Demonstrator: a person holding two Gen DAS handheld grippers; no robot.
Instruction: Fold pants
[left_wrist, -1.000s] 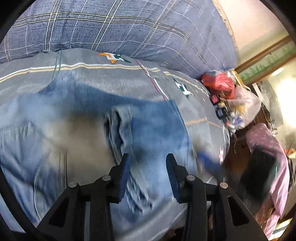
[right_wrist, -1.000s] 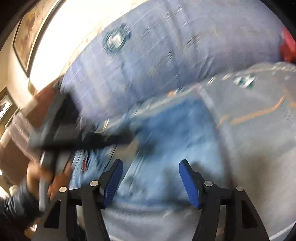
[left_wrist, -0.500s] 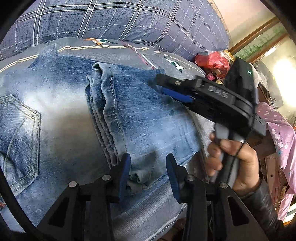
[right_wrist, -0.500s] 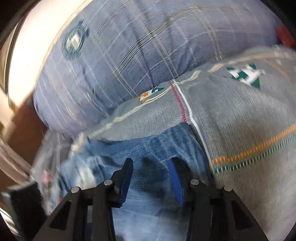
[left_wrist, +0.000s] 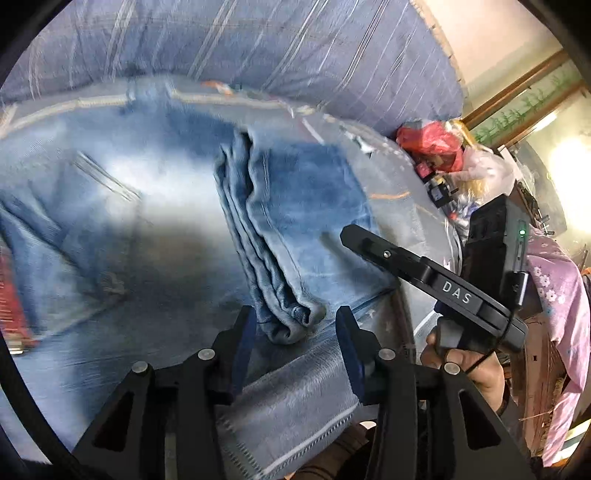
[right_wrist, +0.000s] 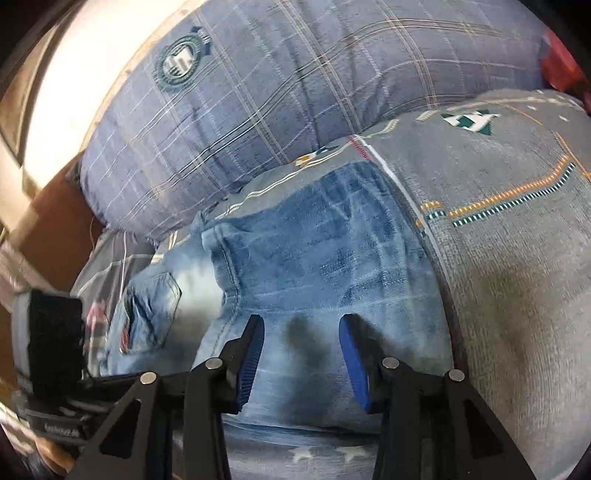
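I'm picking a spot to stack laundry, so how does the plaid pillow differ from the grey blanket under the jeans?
The plaid pillow is blue-purple checked with a round crest; the grey blanket is grey with orange and green stripes. The pillow bulges behind; the blanket lies flatter, carrying the jeans. Both are soft fabric.

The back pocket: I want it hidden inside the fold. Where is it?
Right wrist view, left side: the back pocket faces up on the jeans, left of the folded leg.

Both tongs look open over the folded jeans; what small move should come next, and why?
Probably lower the left tongs onto the bunched leg hems and close. The jeans are already folded once on the blanket, and the hem stack sits right between the open jaws; the right tongs grip nothing.
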